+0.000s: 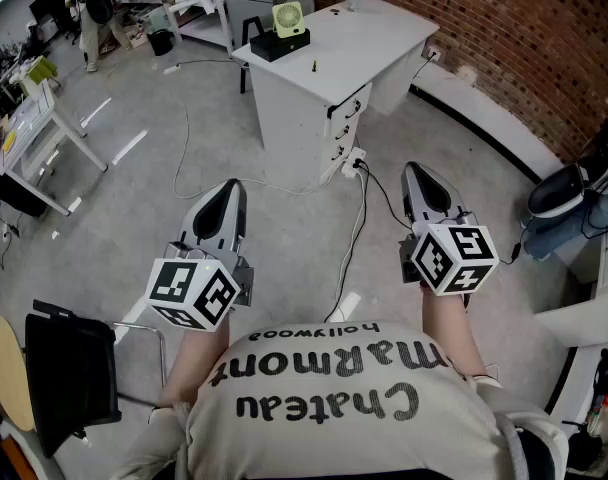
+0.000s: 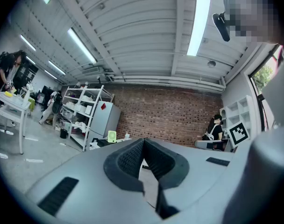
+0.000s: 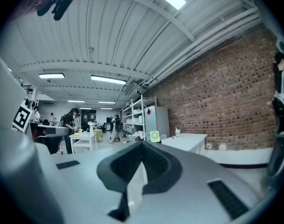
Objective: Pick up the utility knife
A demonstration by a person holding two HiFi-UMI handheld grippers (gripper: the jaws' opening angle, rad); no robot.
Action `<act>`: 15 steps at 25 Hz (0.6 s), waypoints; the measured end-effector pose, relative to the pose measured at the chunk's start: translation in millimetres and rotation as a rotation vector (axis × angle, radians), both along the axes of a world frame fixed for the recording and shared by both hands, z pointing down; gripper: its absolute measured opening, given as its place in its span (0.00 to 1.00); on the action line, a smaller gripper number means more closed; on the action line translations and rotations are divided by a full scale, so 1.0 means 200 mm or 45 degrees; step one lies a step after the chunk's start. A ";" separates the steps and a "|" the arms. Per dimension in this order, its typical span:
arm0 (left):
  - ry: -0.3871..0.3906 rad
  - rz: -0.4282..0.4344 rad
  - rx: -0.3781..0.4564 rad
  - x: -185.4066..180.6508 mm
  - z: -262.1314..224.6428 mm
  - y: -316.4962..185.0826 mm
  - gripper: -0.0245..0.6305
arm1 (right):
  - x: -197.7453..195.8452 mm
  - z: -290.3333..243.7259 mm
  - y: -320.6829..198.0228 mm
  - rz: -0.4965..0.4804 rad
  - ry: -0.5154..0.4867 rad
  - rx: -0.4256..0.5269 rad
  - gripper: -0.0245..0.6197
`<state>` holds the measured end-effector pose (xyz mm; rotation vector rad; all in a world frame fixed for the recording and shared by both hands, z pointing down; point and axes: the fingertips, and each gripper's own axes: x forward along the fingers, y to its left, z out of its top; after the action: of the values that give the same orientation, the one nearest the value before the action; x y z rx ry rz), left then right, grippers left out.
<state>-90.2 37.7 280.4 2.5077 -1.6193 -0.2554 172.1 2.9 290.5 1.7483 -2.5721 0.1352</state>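
Printed shirt (image 1: 324, 388). Left gripper (image 1: 231, 190), right gripper (image 1: 416, 170): level, jaws closed, empty. Utility knife (image 1: 314, 65): likely the small dark item on white desk (image 1: 374, 33) by green fan (image 1: 287, 18), well ahead; heading unreadable. Grey floor (image 1: 134, 198), brick wall (image 1: 524, 28).

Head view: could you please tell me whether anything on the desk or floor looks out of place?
Nothing is spilled or broken. Loose cables snake across the floor from a power strip at the foot of the desk, a possible trip hazard.

Right gripper (image 3: 142, 144) jaws together, white desk (image 3: 186, 141), brick wall (image 3: 216, 104)
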 end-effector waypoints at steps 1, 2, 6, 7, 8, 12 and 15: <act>-0.002 0.001 -0.002 0.00 0.00 0.00 0.04 | 0.00 0.00 0.00 0.002 0.000 -0.001 0.04; -0.004 0.002 -0.005 0.00 0.01 0.01 0.04 | -0.01 0.01 0.01 0.003 0.001 -0.003 0.04; -0.012 0.003 -0.022 -0.02 0.04 0.02 0.04 | -0.02 0.05 0.02 0.002 0.010 -0.025 0.04; -0.014 0.003 -0.025 -0.02 0.05 0.02 0.04 | -0.02 0.06 0.02 0.002 0.012 -0.033 0.04; -0.017 0.004 -0.028 -0.02 0.05 0.02 0.04 | -0.02 0.07 0.02 0.002 0.012 -0.041 0.04; -0.027 0.000 -0.048 -0.02 0.09 0.00 0.04 | -0.03 0.11 0.01 -0.003 0.013 -0.071 0.04; -0.025 0.002 -0.062 -0.02 0.12 -0.01 0.04 | -0.04 0.14 0.00 -0.006 0.010 -0.089 0.04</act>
<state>-94.1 36.1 303.5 2.4834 -1.6103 -0.1895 165.0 2.5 318.5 1.7157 -2.5328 0.2149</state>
